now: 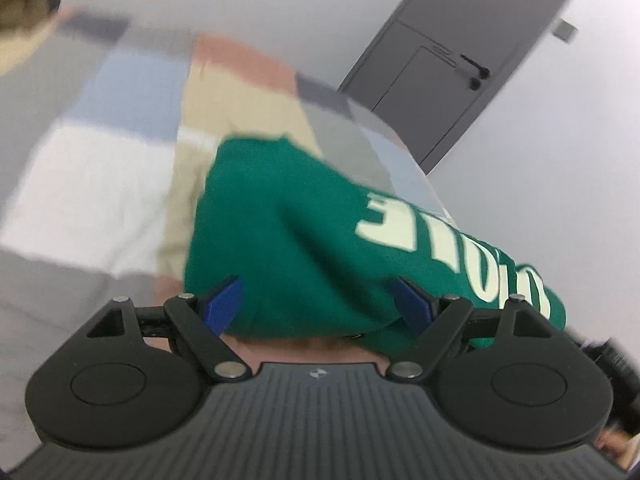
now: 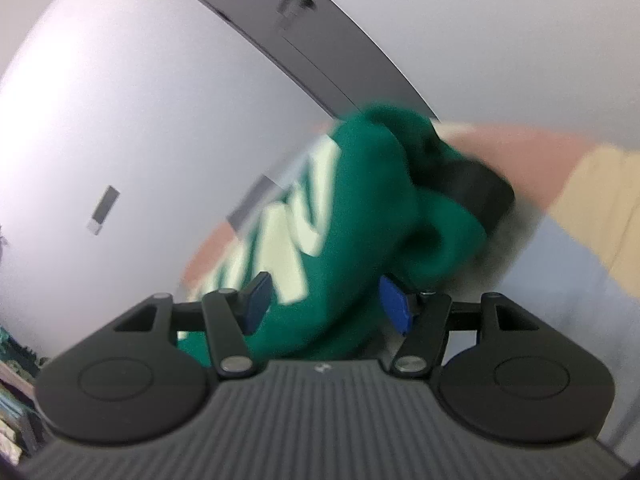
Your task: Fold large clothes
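Green sweatshirt (image 1: 288, 240) with pale lettering, bunched on patchwork bedspread (image 1: 132, 92). Left gripper (image 1: 318, 304) fingers (image 1: 224, 304) spread wide, sweatshirt between and beyond, pads not pressing. Right gripper (image 2: 326, 306) fingers (image 2: 396, 308) parted; sweatshirt (image 2: 352, 200) fold between them, contact unclear through blur.

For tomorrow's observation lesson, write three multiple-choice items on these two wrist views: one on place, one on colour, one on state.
1. Where does the green sweater lie?
A on a patchwork cover
B in a basket
C on a hanger

2. What colour is its lettering?
A red
B pale cream
C black

3. How is the door?
A wide open
B removed
C closed

Answers: 1 A, pastel cover squares surround it; 2 B, pale letters on green; 3 C, it sits flush with the wall.
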`<state>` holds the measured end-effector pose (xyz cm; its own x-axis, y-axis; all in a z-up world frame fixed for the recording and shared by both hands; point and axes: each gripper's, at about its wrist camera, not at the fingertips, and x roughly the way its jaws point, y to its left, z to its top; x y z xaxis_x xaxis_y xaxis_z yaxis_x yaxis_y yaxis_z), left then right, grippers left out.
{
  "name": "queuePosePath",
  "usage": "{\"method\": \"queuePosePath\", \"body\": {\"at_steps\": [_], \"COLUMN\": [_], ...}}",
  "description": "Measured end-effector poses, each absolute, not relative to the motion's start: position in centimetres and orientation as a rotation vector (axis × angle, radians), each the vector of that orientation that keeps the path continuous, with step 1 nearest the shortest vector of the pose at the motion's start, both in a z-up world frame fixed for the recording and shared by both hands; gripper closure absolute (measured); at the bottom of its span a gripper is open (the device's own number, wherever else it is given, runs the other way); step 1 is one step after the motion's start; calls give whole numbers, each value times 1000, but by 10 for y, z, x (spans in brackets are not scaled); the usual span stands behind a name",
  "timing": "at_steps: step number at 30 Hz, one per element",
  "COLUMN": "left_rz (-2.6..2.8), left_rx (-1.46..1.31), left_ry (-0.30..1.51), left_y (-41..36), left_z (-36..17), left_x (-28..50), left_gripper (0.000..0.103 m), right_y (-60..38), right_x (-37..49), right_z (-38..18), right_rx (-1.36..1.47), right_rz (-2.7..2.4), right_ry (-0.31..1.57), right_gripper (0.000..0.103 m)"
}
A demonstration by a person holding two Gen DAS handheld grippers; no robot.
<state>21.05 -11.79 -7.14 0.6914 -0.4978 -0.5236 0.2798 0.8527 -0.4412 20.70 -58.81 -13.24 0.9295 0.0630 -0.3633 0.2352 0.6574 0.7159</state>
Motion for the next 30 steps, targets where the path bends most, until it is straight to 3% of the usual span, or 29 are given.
{"method": "queuePosePath", "body": {"at_steps": [15,21,30], "left_rz": [-494,-488,-482], "left_rx": [-109,-56,-4], "left_ry": [426,384,377], "left_y": [-103,-90,-74], "left_z": [79,89,68], "left_x": [55,3,-35], "left_gripper": [17,17,17], "right_y": [-522,-468,-424], "right_x": [145,113,65], "right_z": [-11,12,-4], "right_rx": [528,361,280], "right_rz": [54,64,58], "right_ry": [222,227,286], "right_gripper": [40,40,40]}}
